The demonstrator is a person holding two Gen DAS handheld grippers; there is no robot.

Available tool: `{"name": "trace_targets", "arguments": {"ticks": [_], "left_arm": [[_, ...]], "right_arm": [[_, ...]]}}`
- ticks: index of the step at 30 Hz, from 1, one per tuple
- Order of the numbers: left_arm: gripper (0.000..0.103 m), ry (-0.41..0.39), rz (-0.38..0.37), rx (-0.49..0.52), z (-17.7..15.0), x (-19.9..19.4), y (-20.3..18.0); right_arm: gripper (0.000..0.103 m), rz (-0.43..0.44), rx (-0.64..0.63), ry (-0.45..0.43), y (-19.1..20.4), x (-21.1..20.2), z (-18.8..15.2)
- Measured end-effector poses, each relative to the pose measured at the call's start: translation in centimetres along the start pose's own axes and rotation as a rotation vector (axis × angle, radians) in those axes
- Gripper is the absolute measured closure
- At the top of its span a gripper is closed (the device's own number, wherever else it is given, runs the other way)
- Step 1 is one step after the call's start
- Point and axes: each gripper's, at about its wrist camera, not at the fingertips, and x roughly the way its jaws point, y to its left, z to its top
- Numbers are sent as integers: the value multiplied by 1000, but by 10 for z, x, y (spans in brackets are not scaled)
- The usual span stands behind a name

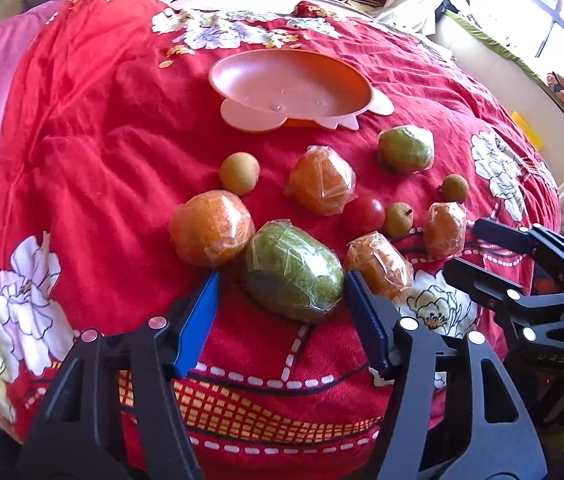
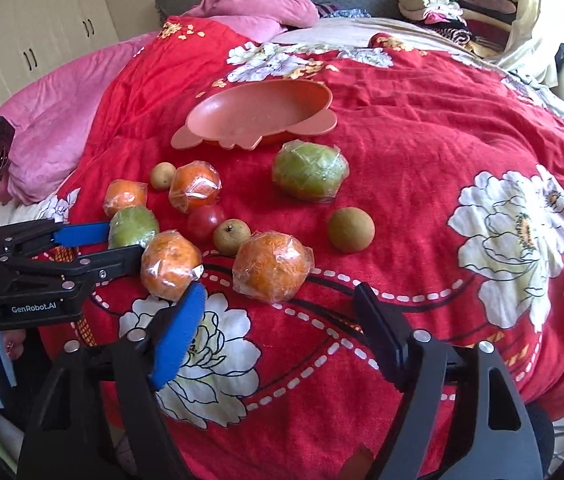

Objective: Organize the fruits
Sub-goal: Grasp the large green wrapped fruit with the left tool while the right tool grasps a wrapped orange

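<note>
Fruits lie on a red flowered bedspread (image 1: 102, 168) in front of an orange plastic dish (image 1: 294, 84). My left gripper (image 1: 282, 280) is open around a film-wrapped green fruit (image 1: 294, 272). Its dark finger is at the fruit's right side, and a gap shows by the blue pad (image 1: 202, 316). My right gripper (image 2: 280, 292) is open just short of a wrapped orange (image 2: 272, 266), with room on both sides. A second wrapped orange (image 2: 170, 264) lies between the two grippers. The dish (image 2: 258, 116) holds nothing.
Beyond lie another wrapped green fruit (image 2: 310, 176), two more wrapped oranges (image 1: 212, 228) (image 1: 322, 186), a red tomato (image 1: 366, 214) and small brown fruits (image 1: 239, 174). A pink blanket (image 2: 42, 128) is on the left. The bed edge drops away on the right.
</note>
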Motion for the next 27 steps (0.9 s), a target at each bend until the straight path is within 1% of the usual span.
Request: {"name": "trace_targets", "arguments": {"ticks": [2, 6, 9, 17, 19, 20, 21, 22, 27], "left_arm": [[47, 3, -15, 2, 1, 2, 1], [47, 7, -36, 12, 4, 4, 3], [47, 14, -56, 23, 6, 7, 5], [48, 25, -98, 44, 13, 16, 6], [49, 28, -113, 48, 15, 18, 7], [51, 28, -124, 44, 15, 19, 8], [55, 31, -134, 45, 16, 20, 8], [56, 34, -143, 48, 16, 22, 8], [57, 33, -141, 49, 18, 23, 6]], "right_arm": [[43, 9, 0, 6, -1, 3, 2], [55, 19, -23, 6, 0, 9, 7], [62, 36, -30, 18, 0, 15, 9], [62, 50, -40, 19, -2, 22, 13], [62, 55, -35, 18, -2, 23, 14], [62, 55, -35, 19, -2, 24, 14], [62, 56, -34, 20, -3, 24, 14], [63, 58, -33, 18, -3, 23, 14], [64, 68, -24, 12, -4, 22, 15]]}}
